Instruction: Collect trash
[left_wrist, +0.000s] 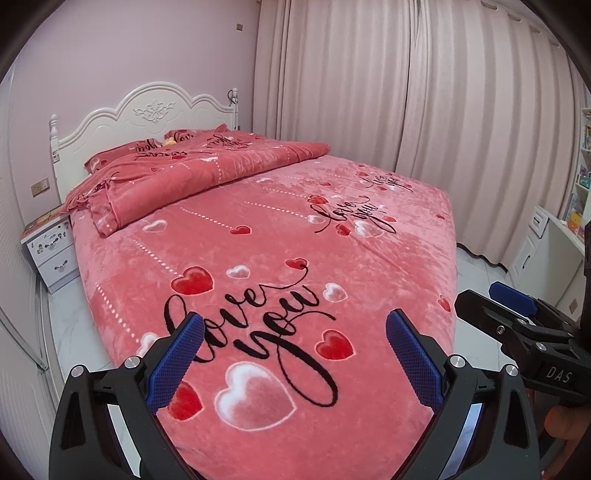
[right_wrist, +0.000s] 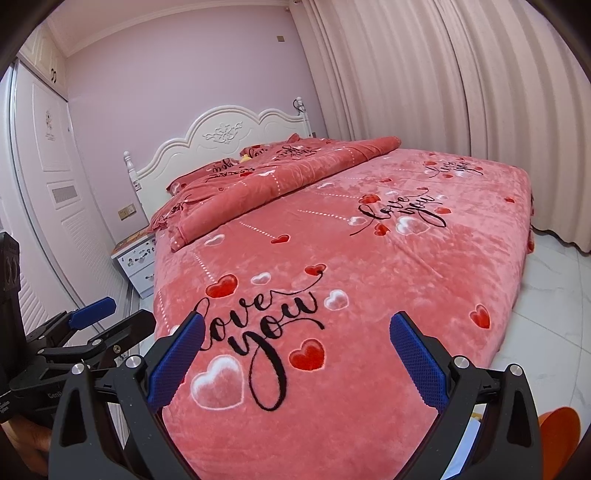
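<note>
Bedroom scene, pink all round, taken from the foot of the bed (left_wrist: 332, 229).

Nearest, over the foot of the bed: left gripper (left_wrist: 295, 321) spread wide, nothing between its blue pads. Right gripper (right_wrist: 299, 321) just beside it, likewise released and empty. Low on the floor right of the bed's foot, an orange shape (right_wrist: 559, 424), cut off at the edge; cannot tell whether bin or something else.

Across the middle of the bed: heart-printed cover lying smooth, no wrapper, paper or scrap to be seen on it. Further up, a folded quilt (left_wrist: 192, 177) laid across the bed.

At the head of the bed, among the pillows: one small yellow thing (left_wrist: 169, 141), too small to call trash or toy. Behind it the white headboard (left_wrist: 147, 110).

As to progress: no sure trash in view, none held. Fits equally a search with the litter lying out of frame, or a room with it all gathered.
</note>
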